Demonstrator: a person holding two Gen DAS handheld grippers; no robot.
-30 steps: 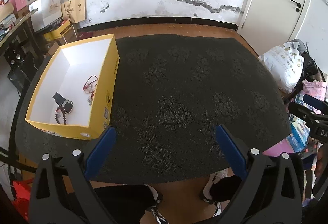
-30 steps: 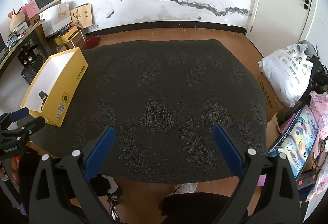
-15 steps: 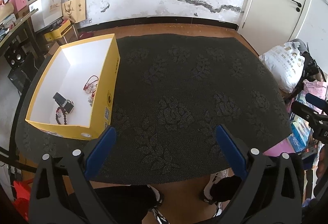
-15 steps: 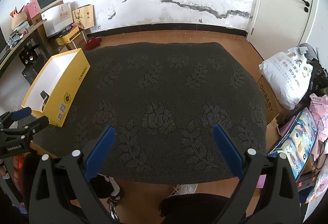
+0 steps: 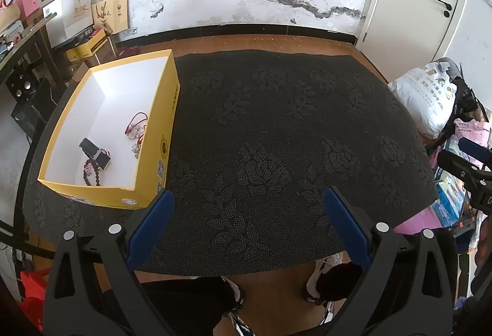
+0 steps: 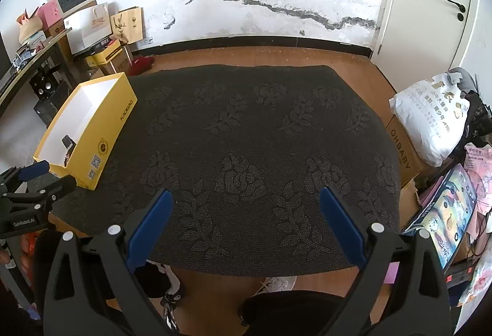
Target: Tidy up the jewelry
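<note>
Left gripper (image 5: 247, 197): jaws spread wide, nothing between them, held above the near edge of the dark patterned mat (image 5: 276, 136). The blue pads (image 5: 150, 226) frame bare mat only.

Right gripper (image 6: 244, 197): jaws likewise wide apart and empty, above the near part of the same mat. From the left wrist view the right gripper appears at the far right edge, off the mat's right corner; from the right wrist view the left gripper appears at the far left edge, just below the box corner.

Yellow box (image 5: 166, 126): open top, white inside, stands on the mat ahead and to the left of the left jaws, its near right corner just beyond the left pad. In the right wrist view it sits well to the left of the jaws, at the mat's left edge.

Jewelry, all inside the box:
- red cord piece with clear beads (image 5: 136, 125), close to the right wall;
- dark beaded bracelet (image 5: 92, 173), near the front wall;
- small black case (image 5: 95, 151), touching or overlapping the bracelet, cannot tell which.

From the right wrist view only the case top shows over the box wall.

No jewelry seen on the mat between or ahead of either pair of jaws.

Off the mat, right of the right jaws: white sack (image 6: 430, 120) and cardboard box (image 6: 402, 148).
</note>
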